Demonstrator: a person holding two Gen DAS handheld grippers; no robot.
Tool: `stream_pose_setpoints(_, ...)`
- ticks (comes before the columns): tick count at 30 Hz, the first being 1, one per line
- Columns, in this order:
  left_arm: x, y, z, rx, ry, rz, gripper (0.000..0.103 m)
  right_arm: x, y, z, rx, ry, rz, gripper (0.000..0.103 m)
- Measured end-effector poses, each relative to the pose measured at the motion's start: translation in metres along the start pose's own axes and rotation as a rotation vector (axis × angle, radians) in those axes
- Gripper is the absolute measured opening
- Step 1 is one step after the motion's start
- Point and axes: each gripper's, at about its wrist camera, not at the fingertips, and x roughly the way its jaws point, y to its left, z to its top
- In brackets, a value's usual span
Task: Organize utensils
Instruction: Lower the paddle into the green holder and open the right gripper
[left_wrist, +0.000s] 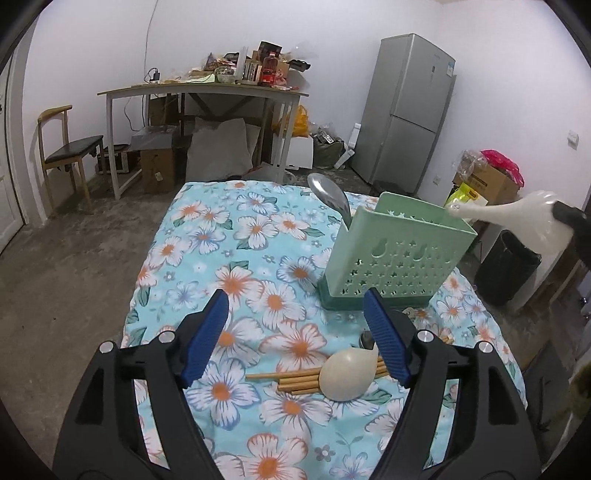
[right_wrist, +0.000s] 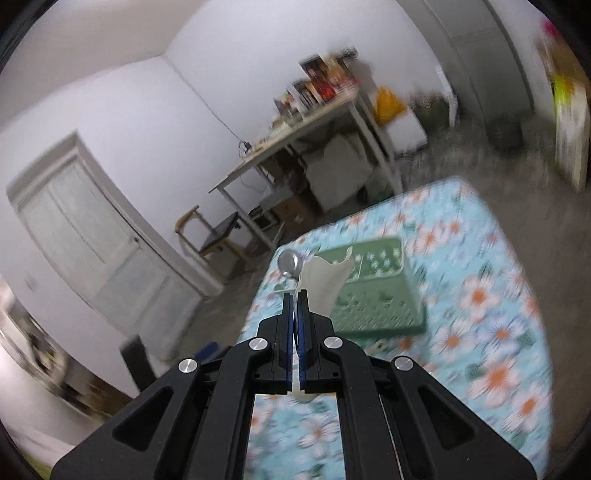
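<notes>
Left gripper (left_wrist: 295, 332) open over spoon (left_wrist: 347, 374) and chopsticks (left_wrist: 291, 382); right gripper (right_wrist: 295, 314) clamps scoop (right_wrist: 325, 284) near holder (left_wrist: 399, 251), 1 ladle (left_wrist: 328, 195) in.

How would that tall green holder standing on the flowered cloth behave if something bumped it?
The green holder looks like thin perforated plastic, so it is probably light and would slide easily on the flowered cloth. It stands tall on a narrow base, so a knock near its rim might tip it. The metal spoon leaning out of one end may pull it that way.
</notes>
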Motion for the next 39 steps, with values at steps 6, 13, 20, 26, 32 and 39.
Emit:
stream_pose_setpoints(6,-0.005,0.003,-0.002,-0.013,-0.021,-0.019,0.073,0.013,-0.033,0.018,0.188,0.068,0.031,0.002)
stream_pose_setpoints(13,-0.007,0.006,-0.003,-0.020,-0.026,-0.022,0.074,0.033,-0.062,0.039,0.383,0.109,0.068,0.003)
stream_pose_setpoints(20,-0.012,0.014,-0.008,-0.027,-0.028,-0.018,0.075,0.054,-0.064,0.055,0.440,0.121,0.050,0.006)
stream_pose_setpoints(26,-0.014,0.018,-0.012,-0.031,-0.027,-0.015,0.075,0.070,-0.064,0.065,0.450,0.124,0.010,0.008)
stream_pose_setpoints(32,-0.013,0.018,-0.016,-0.024,-0.025,-0.015,0.075,0.081,-0.065,0.064,0.467,0.146,0.012,0.009)
stream_pose_setpoints(39,-0.013,0.018,-0.018,-0.031,-0.020,-0.016,0.075,0.088,-0.070,0.071,0.507,0.170,0.003,0.015)
